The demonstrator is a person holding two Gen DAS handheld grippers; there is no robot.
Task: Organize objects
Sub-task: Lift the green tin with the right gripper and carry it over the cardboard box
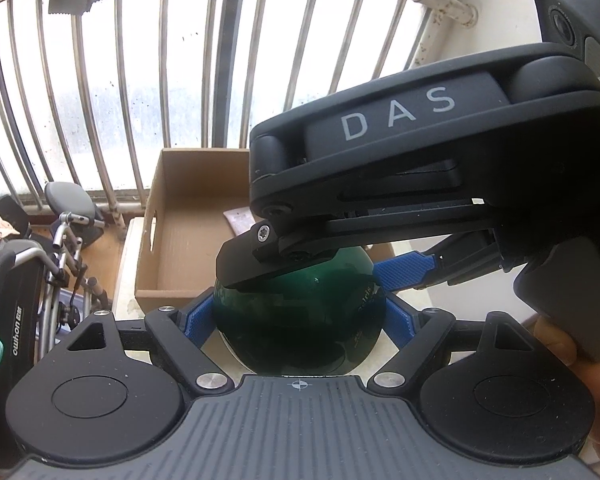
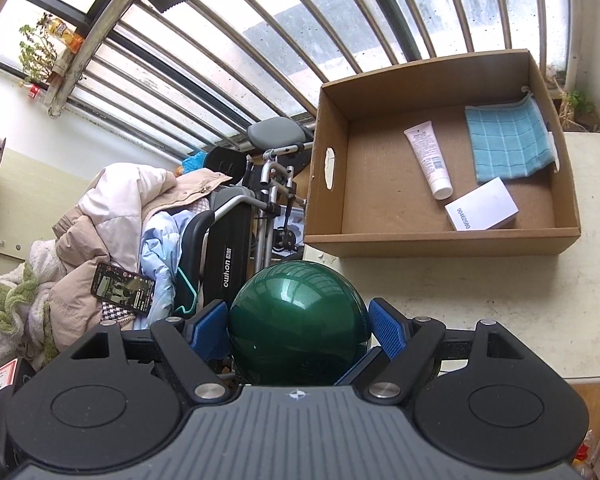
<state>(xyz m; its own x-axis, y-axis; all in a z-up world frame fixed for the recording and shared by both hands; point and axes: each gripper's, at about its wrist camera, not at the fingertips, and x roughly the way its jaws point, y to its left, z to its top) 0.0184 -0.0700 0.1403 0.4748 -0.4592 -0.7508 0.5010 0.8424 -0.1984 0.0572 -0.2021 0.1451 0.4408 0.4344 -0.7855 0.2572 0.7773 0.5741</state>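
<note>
Tongs, left (image 1: pixel 300 316): blue pads sit against both flanks of the green ball (image 1: pixel 296 320), closed on it. Tongs, right (image 2: pixel 298 330): also closed on the ball (image 2: pixel 298 320), pads on opposite sides; in the left wrist view its upper finger lies across the ball's top. Ball is held jointly, just short of the cardboard box (image 2: pixel 440 236), near the box's front left corner and above the bench (image 2: pixel 500 312).

Inside the box, left to right: pink tube (image 2: pixel 428 160), white carton (image 2: pixel 482 204), blue cloth (image 2: pixel 508 144) against the right wall.

Handling judgement: glossy, smooth skin, likely slippery; round, so it will roll once set down. Probably light and slightly yielding, though this cannot be confirmed. Grip across the widest girth, pads opposed. The box's bare left half looks like the place for it.
</note>
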